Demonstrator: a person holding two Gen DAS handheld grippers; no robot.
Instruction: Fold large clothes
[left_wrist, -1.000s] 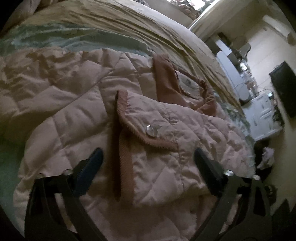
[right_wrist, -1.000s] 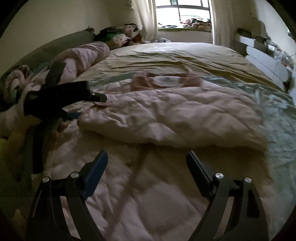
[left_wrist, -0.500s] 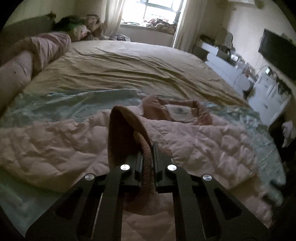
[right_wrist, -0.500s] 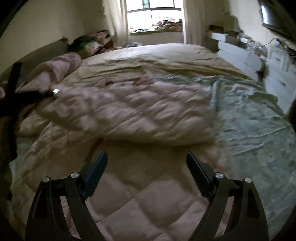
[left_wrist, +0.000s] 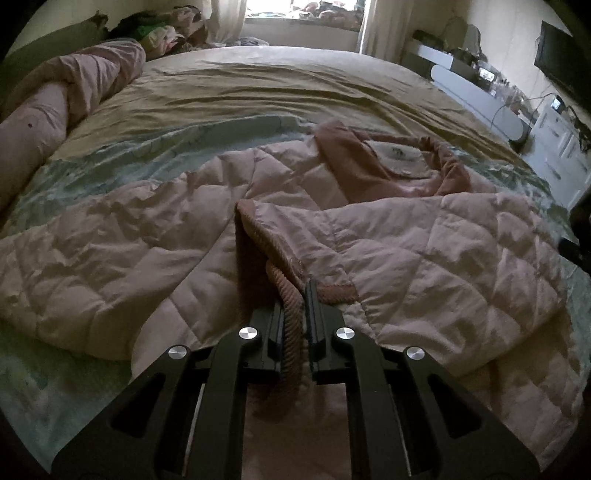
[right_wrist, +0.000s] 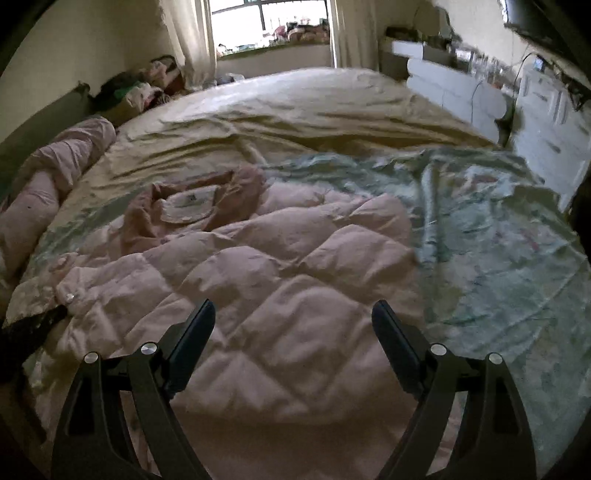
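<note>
Pinching the ribbed cuff (left_wrist: 291, 310), the left gripper (left_wrist: 293, 314) should lift gently across the quilted jacket (right_wrist: 288, 273); right gripper (right_wrist: 293, 325) gapes empty.

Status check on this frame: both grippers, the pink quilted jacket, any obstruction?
Left gripper shut on the jacket's ribbed trim. Right gripper open, empty, above the quilted jacket. Jacket rumpled on the bed, not yet folded. Nothing in the way.
</note>
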